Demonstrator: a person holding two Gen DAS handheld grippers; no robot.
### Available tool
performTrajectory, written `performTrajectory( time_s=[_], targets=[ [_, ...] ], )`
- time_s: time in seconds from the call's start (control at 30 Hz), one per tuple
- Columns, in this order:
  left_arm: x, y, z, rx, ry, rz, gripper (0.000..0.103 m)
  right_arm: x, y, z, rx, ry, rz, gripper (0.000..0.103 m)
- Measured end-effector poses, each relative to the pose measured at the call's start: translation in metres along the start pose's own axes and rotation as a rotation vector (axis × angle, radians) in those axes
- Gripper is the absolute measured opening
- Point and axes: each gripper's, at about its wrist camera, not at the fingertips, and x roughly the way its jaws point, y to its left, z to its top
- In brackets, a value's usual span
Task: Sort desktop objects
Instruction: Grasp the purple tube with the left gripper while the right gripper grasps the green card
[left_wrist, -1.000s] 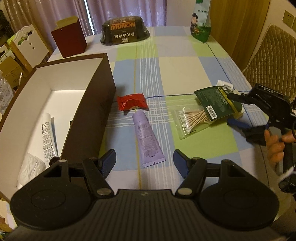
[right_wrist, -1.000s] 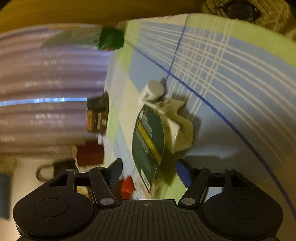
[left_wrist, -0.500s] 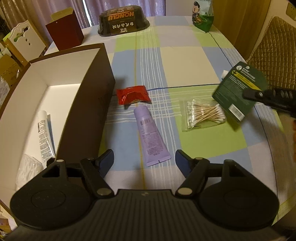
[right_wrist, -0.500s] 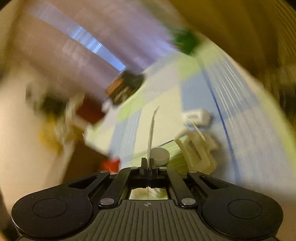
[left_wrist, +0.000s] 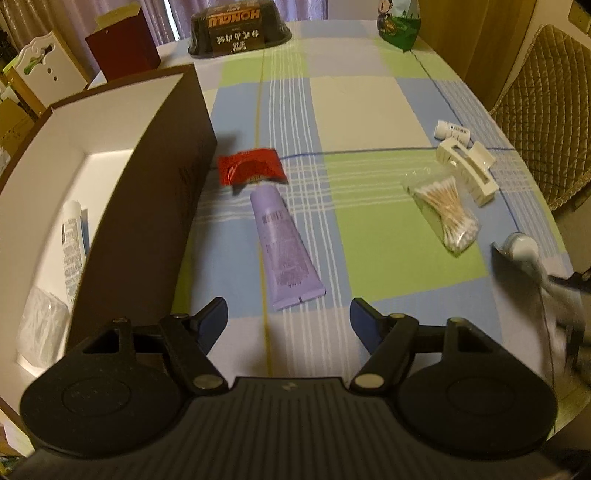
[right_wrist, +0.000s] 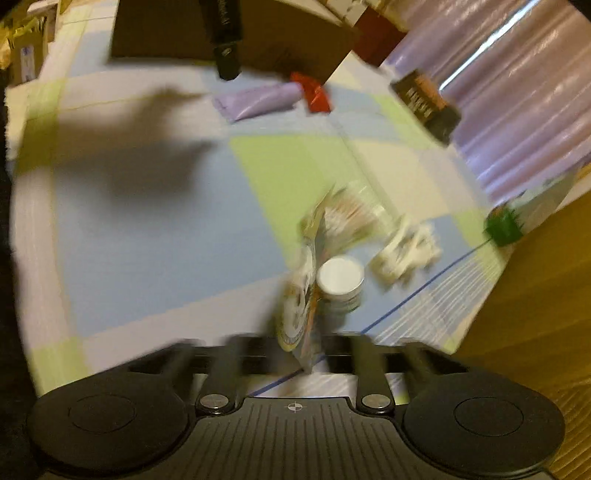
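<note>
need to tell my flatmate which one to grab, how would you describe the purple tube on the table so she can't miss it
Start at the big open box on the left side of the checked tablecloth. Just right of its dark outer wall lies a red foil packet, and the lilac tube lies flat right below it, cap end towards the packet. It is the only purple item; the other tube is white and inside the box.

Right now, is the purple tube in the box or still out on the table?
Out. The purple tube lies flat on the checked tablecloth, beside the box, ahead of the open left claw.
</note>
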Motion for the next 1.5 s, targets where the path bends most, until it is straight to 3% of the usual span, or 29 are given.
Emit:
performTrajectory(
  time_s=[0.27, 0.53, 0.67, 0.73, 0.87, 1.0, 1.27, 1.5],
  targets=[
    [0.019, 0.006, 0.002, -0.033, 0.002, 0.002, 0.07, -0.023, -0.016, -0.017, 0.303, 0.007, 0.059, 0.075],
    [0.063, 0.008, 0.047, -0.014, -0.028, 0.073, 0.068, -0.044, -0.061, -0.037, 0.72, 0.004, 0.034, 0.075],
    [0.087, 0.009, 0.065, -0.003, -0.012, 0.092, 0.05, -0.049, -0.072, -0.038, 0.826, -0.003, 0.031, 0.075],
    [0.098, 0.01, 0.067, 0.004, 0.007, 0.09, 0.047, -0.051, -0.074, -0.038, 0.86, -0.001, 0.032, 0.075],
    [0.096, 0.01, 0.064, 0.015, 0.002, 0.043, 0.027, -0.047, -0.083, -0.032, 0.928, -0.016, 0.063, 0.075],
    [0.082, 0.006, 0.037, 0.032, 0.012, 0.004, 0.027, -0.037, -0.09, -0.017, 0.941, -0.039, 0.097, 0.075],
    [0.047, 0.019, -0.029, -0.045, 0.094, -0.031, 0.027, -0.009, -0.084, 0.021, 0.869, -0.046, 0.186, 0.075],
    [0.042, 0.03, -0.037, -0.108, 0.106, -0.043, 0.027, 0.024, -0.072, 0.045, 0.68, -0.078, 0.167, 0.074]
  ],
)
